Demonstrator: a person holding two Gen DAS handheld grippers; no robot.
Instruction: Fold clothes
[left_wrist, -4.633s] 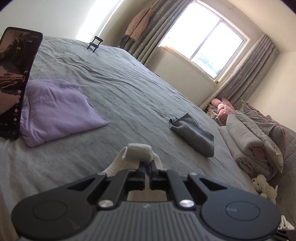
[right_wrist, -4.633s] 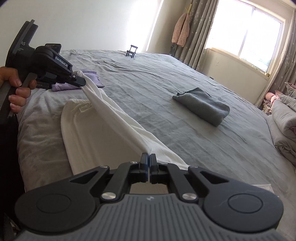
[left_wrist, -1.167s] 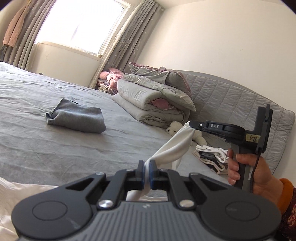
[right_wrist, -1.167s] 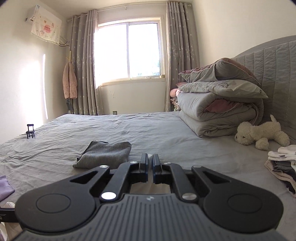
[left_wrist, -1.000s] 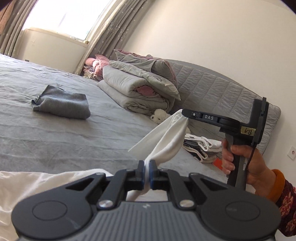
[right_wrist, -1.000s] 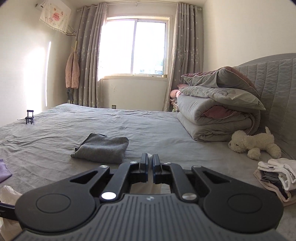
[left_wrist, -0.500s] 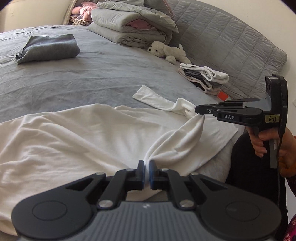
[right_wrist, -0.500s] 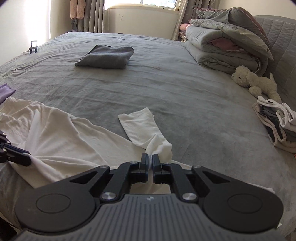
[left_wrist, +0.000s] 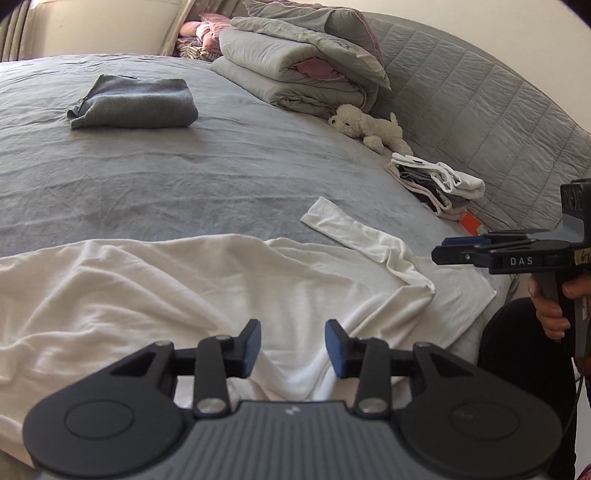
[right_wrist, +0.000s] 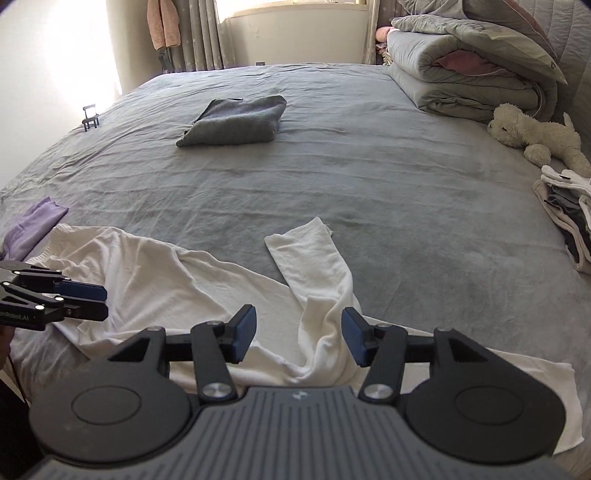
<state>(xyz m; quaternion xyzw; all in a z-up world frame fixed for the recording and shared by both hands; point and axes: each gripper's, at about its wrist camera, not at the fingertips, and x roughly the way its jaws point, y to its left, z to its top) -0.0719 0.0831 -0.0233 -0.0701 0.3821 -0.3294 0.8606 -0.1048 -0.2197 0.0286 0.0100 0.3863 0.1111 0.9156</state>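
Observation:
A white long-sleeved garment (left_wrist: 166, 291) lies spread and rumpled along the near edge of the grey bed (left_wrist: 184, 177); one sleeve (left_wrist: 343, 225) points away over the sheet. It also shows in the right wrist view (right_wrist: 177, 280). My left gripper (left_wrist: 292, 347) is open and empty, just above the garment's near hem. My right gripper (right_wrist: 298, 332) is open and empty over a bunched fold by the sleeve (right_wrist: 310, 254). Each gripper shows in the other's view, the right one (left_wrist: 480, 253) at the right, the left one (right_wrist: 59, 299) at the left.
A folded grey garment (left_wrist: 133, 103) lies mid-bed. A purple garment (right_wrist: 33, 225) sits at the left edge. A stack of folded clothes (left_wrist: 436, 181), a plush toy (left_wrist: 365, 129) and piled quilts (left_wrist: 303, 70) stand by the padded headboard. A small black stand (right_wrist: 90, 116) sits far left.
Both grippers have opened and let go of the white garment, which now lies on the bed. Before, they held it up and lowered it onto the sheet.

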